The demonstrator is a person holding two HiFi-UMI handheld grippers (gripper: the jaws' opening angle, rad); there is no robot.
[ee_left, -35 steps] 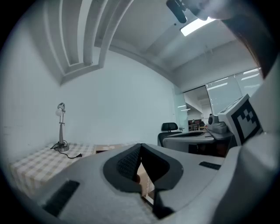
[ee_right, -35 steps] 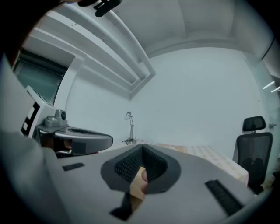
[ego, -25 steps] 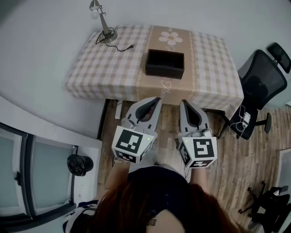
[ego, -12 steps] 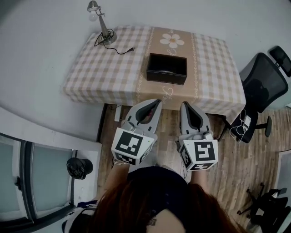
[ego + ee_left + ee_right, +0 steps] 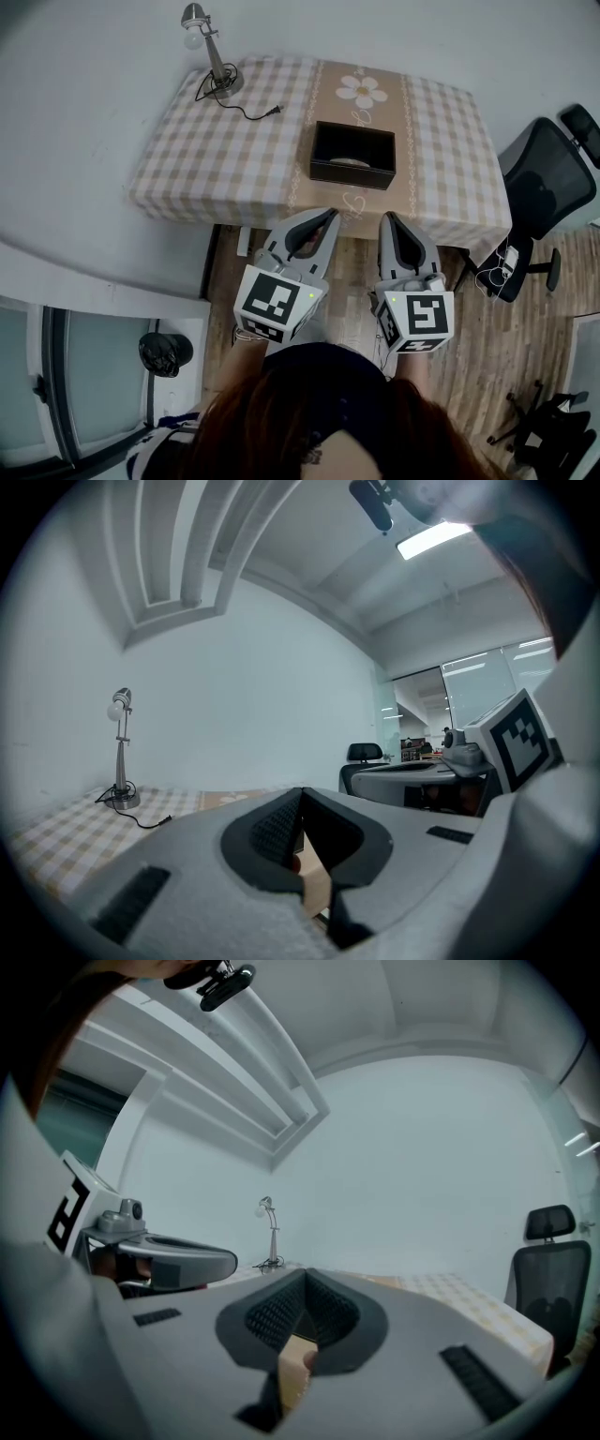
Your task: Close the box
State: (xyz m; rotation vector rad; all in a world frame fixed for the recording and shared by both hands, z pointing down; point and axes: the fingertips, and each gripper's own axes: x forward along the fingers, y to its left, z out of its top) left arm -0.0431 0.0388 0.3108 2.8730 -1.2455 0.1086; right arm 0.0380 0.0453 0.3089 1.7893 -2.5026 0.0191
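The task is not yet begun. The box is seen open on the counter, close to the near edge and a bit right of the middle. Its top is not covered. Something pale is seen inside, too small to be named. No lid can be made out on the counter. A lamp is set at the far left corner, and its cord is laid on the cloth. A chair is seen to the right of the counter.

The left tongs and the right tongs are held side by side over the floor, just near of the counter's edge and apart from the box. Both are pointed toward the counter. The jaws of the left tongs are pressed together with nothing between them, and the same is seen on the right tongs. Nothing is touched by either.

All of the job is judged to be left. The tongs must be brought to the box, a lid or flap must be found, and the top must be covered. Where the lid is kept cannot be told.
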